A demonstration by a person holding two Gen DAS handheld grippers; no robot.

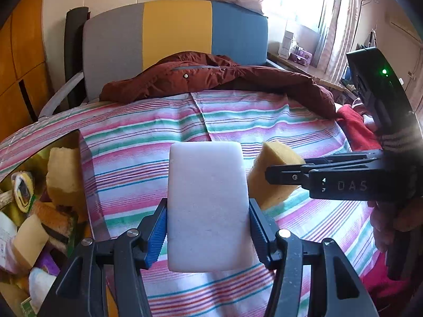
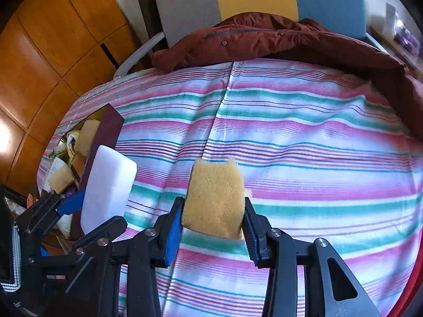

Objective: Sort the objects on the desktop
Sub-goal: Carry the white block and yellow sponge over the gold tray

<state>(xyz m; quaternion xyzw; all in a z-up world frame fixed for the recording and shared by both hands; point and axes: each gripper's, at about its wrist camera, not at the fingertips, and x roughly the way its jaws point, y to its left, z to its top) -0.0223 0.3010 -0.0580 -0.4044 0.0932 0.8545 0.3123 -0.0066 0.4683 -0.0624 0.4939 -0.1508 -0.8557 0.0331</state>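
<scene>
My left gripper (image 1: pixel 207 227) is shut on a white foam block (image 1: pixel 207 206) and holds it above the striped cloth (image 1: pixel 148 142). The block also shows in the right wrist view (image 2: pixel 107 190), at the left beside the box. My right gripper (image 2: pixel 212 227) is shut on a yellow sponge (image 2: pixel 214 198) above the cloth (image 2: pixel 304 137). In the left wrist view the sponge (image 1: pixel 275 163) hangs just right of the white block, apart from it, with the right gripper (image 1: pixel 267 174) coming in from the right.
A dark box (image 1: pixel 84 179) at the left holds several sponges and small items; it also shows in the right wrist view (image 2: pixel 105 129). A red-brown jacket (image 1: pixel 211 76) lies along the far edge, before a striped chair back (image 1: pixel 174 31). Wooden cabinets (image 2: pixel 53 52) stand at the left.
</scene>
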